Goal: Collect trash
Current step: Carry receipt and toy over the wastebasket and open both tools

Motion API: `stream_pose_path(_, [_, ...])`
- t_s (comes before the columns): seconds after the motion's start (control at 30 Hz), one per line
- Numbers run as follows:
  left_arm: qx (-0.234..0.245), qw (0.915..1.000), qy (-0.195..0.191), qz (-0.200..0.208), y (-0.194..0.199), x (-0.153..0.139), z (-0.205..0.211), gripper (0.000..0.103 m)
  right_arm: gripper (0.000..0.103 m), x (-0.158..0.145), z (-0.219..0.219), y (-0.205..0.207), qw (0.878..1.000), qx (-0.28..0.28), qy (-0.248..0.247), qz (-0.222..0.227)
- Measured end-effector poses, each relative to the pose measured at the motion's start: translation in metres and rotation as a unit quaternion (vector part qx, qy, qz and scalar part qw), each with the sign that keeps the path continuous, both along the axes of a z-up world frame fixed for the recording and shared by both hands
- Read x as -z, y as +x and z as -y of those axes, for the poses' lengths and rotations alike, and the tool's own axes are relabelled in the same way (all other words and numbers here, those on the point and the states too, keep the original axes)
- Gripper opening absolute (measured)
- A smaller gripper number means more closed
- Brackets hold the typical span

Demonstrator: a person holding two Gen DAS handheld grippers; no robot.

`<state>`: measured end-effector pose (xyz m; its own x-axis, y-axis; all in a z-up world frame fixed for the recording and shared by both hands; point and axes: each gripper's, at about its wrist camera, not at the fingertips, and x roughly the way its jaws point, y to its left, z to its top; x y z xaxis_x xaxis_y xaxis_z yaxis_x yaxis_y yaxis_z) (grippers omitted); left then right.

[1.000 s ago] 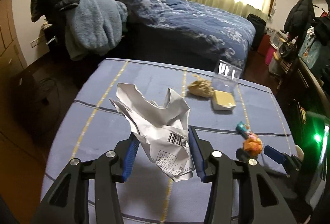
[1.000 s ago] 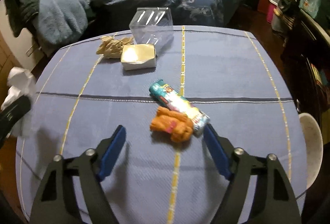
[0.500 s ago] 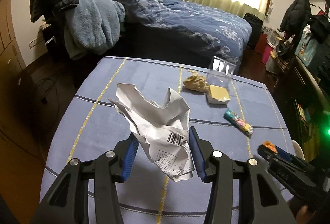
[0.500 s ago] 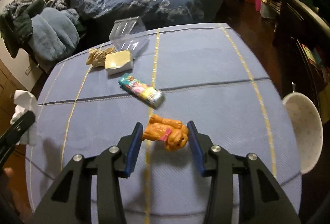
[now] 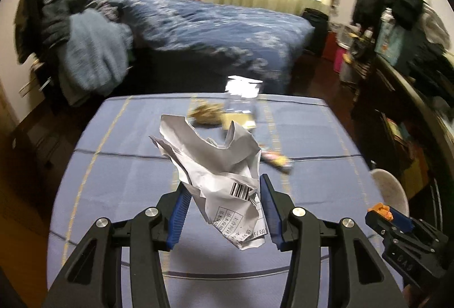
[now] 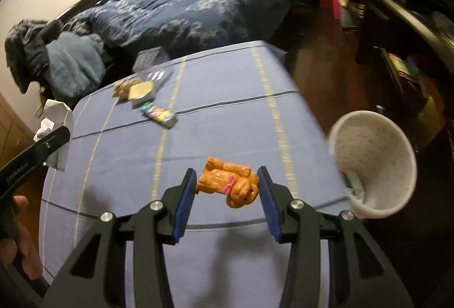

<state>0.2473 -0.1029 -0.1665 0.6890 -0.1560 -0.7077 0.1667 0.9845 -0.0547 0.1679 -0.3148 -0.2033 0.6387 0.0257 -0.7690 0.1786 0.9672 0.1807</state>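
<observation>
Above the blue striped tablecloth [image 5: 119,188], both grippers carry a load. The left gripper [image 5: 224,208] pinches a crumpled sheet of white printed paper with a barcode [image 5: 215,166] between its blue pads, the sheet clear of the cloth. The right gripper [image 6: 227,194] clamps a small orange toy dog with a pink bow [image 6: 229,183] crosswise between its pads, also lifted off the table.

Just off the table's right edge sits the round white wastebasket [image 6: 397,166], tilted open in the right wrist view, with something pale already lying at its bottom, though what that is I cannot tell. The dog hangs near that rim but not yet over it, so neither held piece is in.

Left on the cloth, toward the far end: a colourful printed snack wrapper [image 6: 157,113], a crumpled brown paper wad [image 6: 122,88], a small cream box [image 6: 142,90] touching the wad, and a clear plastic container [image 5: 241,93] behind them, all blurred.

My read: two pieces are picked and in transit, two drops are due, and up to four items wait. Roughly the middle of the job.
</observation>
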Motion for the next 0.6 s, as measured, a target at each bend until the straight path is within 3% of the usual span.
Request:
stream_pose_path(0.33, [0.108,0.9941,-0.007,0.008,-0.007,-0.012,0.103,0.049,0.045,-0.005,0.089,-0.042,0.996,0.086,-0.001,0.009])
stream_pose_path(0.6, [0.195,0.9807,-0.011,0.002,-0.011,-0.009,0.191,0.049,0.045,-0.003,0.161,-0.072,0.987,0.161,-0.014,0.015])
